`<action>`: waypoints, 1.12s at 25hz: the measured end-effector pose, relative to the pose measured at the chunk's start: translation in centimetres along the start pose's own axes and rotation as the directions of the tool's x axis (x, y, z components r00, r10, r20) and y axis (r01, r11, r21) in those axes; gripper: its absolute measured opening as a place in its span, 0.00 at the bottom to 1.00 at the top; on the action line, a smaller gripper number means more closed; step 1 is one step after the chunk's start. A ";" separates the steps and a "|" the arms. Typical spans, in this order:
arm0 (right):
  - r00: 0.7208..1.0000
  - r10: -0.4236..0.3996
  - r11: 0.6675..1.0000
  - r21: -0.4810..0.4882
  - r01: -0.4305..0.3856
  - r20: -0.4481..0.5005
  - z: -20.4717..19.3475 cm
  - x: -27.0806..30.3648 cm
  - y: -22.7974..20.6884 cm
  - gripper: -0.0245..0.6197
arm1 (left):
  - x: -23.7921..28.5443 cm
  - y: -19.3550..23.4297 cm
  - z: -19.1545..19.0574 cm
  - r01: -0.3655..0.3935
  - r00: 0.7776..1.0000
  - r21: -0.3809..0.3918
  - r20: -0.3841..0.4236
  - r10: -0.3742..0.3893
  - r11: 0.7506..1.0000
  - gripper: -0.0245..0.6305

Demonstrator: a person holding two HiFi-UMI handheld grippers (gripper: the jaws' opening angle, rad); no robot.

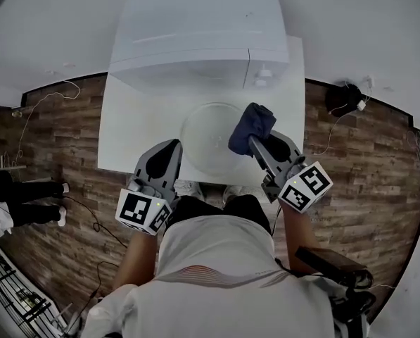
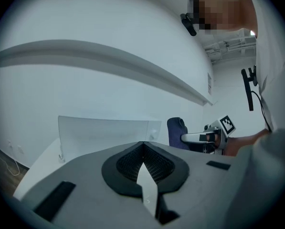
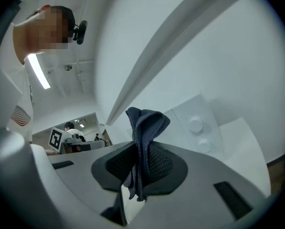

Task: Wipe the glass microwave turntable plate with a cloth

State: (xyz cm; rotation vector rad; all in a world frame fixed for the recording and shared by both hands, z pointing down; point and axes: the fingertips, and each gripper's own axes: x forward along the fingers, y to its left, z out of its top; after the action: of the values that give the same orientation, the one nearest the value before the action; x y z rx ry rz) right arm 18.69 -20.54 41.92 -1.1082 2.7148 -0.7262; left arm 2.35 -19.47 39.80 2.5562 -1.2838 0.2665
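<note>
the white counter [image 1: 125, 132] holds the microwave [image 1: 195, 34] far back and the glass plate [image 1: 206, 136] in front, easy to reach. the right gripper [image 1: 255, 143] pinches the blue cloth [image 1: 252, 127] in its fingers over the plate's right side, ready to rub. the left gripper [image 1: 171, 150] has its fingers together, empty.

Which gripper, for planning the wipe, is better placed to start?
Right. The right gripper is shut on the dark blue cloth over the glass turntable plate; the left gripper is shut and empty.

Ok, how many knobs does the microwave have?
2, both at the right of the microwave front: the upper knob, and the lower knob just beneath it. None looks hidden.
</note>
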 end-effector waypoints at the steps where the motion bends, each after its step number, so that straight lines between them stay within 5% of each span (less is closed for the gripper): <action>1: 1.000 0.007 1.000 -0.024 -0.007 0.019 1.1 0.0 0.5 0.13 | -0.3 0.0 0.7 -0.003 1.000 0.011 0.014 0.002 1.000 0.05; 10: 0.991 -0.079 0.991 -0.100 0.089 0.106 4.3 -1.4 5.2 0.13 | -4.3 0.5 4.1 0.051 0.989 0.064 0.134 -0.059 0.997 0.05; 28: 0.955 -0.273 0.921 -0.255 0.294 0.115 0.2 -1.2 19.8 0.13 | -17.7 3.2 3.3 0.202 0.949 0.053 0.236 -0.208 0.978 0.05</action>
State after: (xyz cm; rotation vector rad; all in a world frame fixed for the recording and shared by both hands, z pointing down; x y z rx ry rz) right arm 7.13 -7.57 32.27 -1.5807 2.6733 -0.3362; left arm -10.58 -9.00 32.17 2.7865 -1.0807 -0.0708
